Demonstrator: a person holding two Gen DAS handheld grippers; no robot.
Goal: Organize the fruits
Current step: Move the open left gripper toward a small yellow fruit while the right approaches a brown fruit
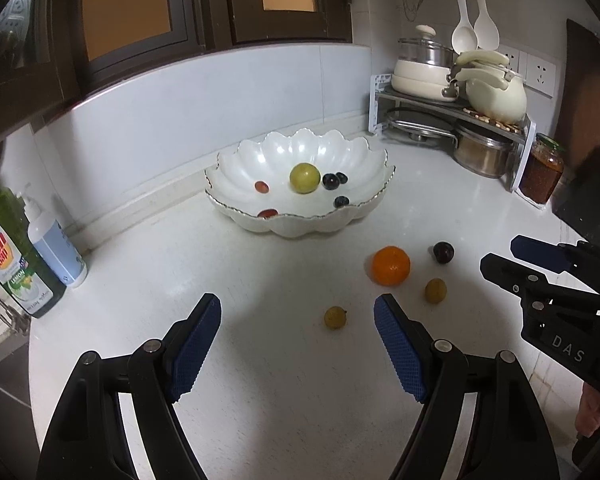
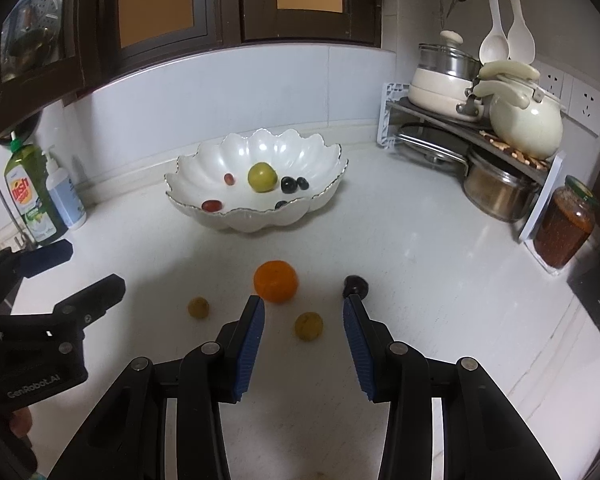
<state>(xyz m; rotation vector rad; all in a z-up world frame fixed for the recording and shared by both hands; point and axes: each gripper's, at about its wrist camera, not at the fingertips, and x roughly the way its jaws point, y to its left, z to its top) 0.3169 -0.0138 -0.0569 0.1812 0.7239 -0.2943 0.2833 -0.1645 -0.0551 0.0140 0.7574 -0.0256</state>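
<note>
On my white stone counter [image 2: 420, 280]: one orange mandarin [image 2: 275, 281], one dark plum [image 2: 355, 286], two yellowish-green grapes [image 2: 308, 325]. White scalloped porcelain bowl [image 2: 236, 220] holds six small fruits. My left gripper [image 1: 298, 320] and right gripper [image 2: 304, 320] both gape, holding nothing.

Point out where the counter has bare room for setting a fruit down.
Bare counter lies between the bowl and the pot rack, and between bowl and soap bottles. Crowded around the orange, near both open tools.

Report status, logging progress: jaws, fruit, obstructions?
Left gripper, right gripper: jaws open, empty. Orange still outside bowl. Nothing blocking.
</note>
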